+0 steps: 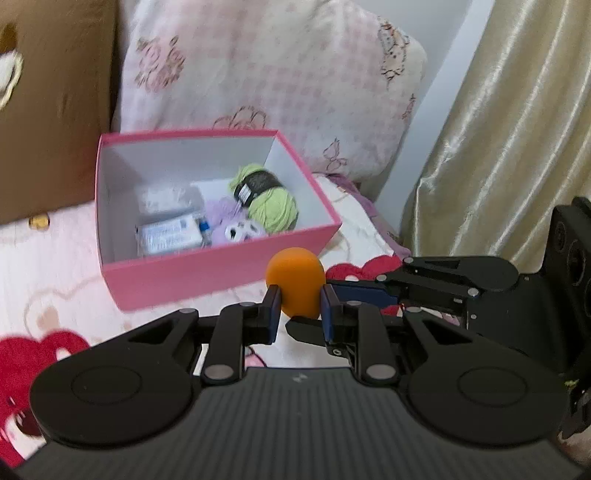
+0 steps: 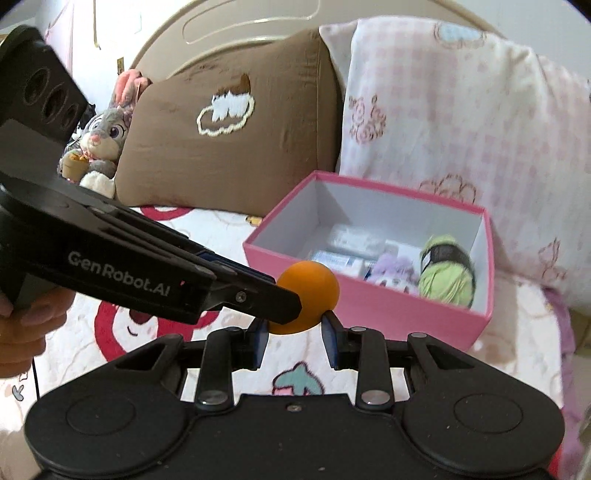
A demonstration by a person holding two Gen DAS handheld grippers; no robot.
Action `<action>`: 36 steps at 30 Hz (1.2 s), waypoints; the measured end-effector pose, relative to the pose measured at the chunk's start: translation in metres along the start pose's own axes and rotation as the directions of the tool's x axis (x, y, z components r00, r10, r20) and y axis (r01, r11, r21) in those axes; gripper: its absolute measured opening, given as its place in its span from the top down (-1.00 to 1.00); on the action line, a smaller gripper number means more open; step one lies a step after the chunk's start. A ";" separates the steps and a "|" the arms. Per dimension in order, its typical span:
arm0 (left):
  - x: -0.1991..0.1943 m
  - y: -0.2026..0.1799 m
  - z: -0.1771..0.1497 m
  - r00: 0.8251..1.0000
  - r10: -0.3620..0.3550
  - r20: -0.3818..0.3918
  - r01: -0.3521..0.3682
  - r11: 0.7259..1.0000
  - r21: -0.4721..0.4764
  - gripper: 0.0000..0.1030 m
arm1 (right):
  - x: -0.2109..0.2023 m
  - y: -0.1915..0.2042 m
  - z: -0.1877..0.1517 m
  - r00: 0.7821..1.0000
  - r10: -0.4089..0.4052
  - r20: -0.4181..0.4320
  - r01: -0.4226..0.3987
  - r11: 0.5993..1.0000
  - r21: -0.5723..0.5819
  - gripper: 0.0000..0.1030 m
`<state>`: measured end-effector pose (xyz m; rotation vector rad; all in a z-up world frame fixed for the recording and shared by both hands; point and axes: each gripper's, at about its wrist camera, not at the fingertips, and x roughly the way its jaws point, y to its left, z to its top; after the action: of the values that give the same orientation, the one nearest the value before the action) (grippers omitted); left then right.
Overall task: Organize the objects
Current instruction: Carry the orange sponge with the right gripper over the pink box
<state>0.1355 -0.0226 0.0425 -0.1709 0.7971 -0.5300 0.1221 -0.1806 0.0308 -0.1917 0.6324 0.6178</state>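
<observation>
The orange ball (image 1: 295, 282) is squeezed between the two fingers of the left gripper (image 1: 297, 308). The right gripper (image 2: 293, 326) is seen at the same ball, with its fingers on each side of it; whether they press on it cannot be told. The pink box (image 1: 221, 266) is seen just past the ball, ahead of both grippers. Green yarn (image 1: 271, 199), a purple plush toy (image 1: 221, 221) and a white packet (image 1: 170, 234) are seen inside the box. All of it is set on a bed blanket (image 1: 55, 266).

Bed with patterned blanket (image 2: 369, 376) — pillows (image 2: 229, 122) against headboard (image 2: 236, 22); gold curtain (image 1: 509, 140).
</observation>
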 end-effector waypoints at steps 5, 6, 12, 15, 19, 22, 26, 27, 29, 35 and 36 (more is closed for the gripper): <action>0.000 -0.005 0.031 1.000 0.020 -0.009 -0.020 1.000 0.022 0.59 | 0.001 -0.010 0.022 1.000 -0.012 0.009 0.012 1.000 -0.016 0.31; 0.003 -0.004 0.039 1.000 0.022 -0.021 -0.022 1.000 0.019 0.59 | 0.002 -0.014 0.027 1.000 -0.011 0.006 0.011 1.000 -0.013 0.31; 0.033 0.006 0.072 0.999 0.019 -0.028 -0.019 1.000 -0.004 0.59 | 0.022 -0.045 0.048 0.999 -0.033 0.003 0.033 0.999 0.022 0.31; 0.051 0.020 0.086 1.000 0.008 -0.011 -0.009 0.997 -0.073 0.59 | 0.038 -0.063 0.059 0.999 -0.046 -0.005 0.046 0.997 0.060 0.31; 0.080 0.042 0.097 1.000 0.005 0.002 -0.004 0.987 -0.160 0.59 | 0.065 -0.085 0.070 0.999 -0.042 -0.025 0.044 0.996 0.079 0.31; 0.099 0.059 0.104 1.000 0.010 0.004 -0.009 0.980 -0.197 0.59 | 0.088 -0.099 0.078 0.998 -0.033 -0.043 0.037 0.996 0.080 0.31; 0.122 0.080 0.111 1.000 0.025 0.012 -0.021 0.970 -0.241 0.59 | 0.118 -0.112 0.086 0.997 -0.028 -0.065 0.034 0.995 0.090 0.31; 0.128 0.084 0.113 0.999 0.032 0.008 -0.030 0.969 -0.246 0.59 | 0.125 -0.115 0.087 0.997 -0.027 -0.072 0.034 0.995 0.093 0.31; 0.139 0.092 0.117 0.999 0.048 -0.001 -0.046 0.964 -0.261 0.59 | 0.137 -0.119 0.089 0.996 -0.023 -0.085 0.031 0.994 0.103 0.31; 0.166 0.110 0.120 0.997 0.065 -0.032 -0.071 0.954 -0.291 0.60 | 0.166 -0.127 0.091 0.991 -0.033 -0.130 0.047 0.993 0.110 0.31; 0.169 0.112 0.120 0.997 0.066 -0.035 -0.073 0.953 -0.295 0.60 | 0.170 -0.128 0.091 0.990 -0.034 -0.135 0.049 0.993 0.112 0.31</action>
<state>0.3624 -0.0196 -0.0203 -0.4126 0.9013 -0.3439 0.3509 -0.1705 -0.0016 -0.1388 0.7884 0.5294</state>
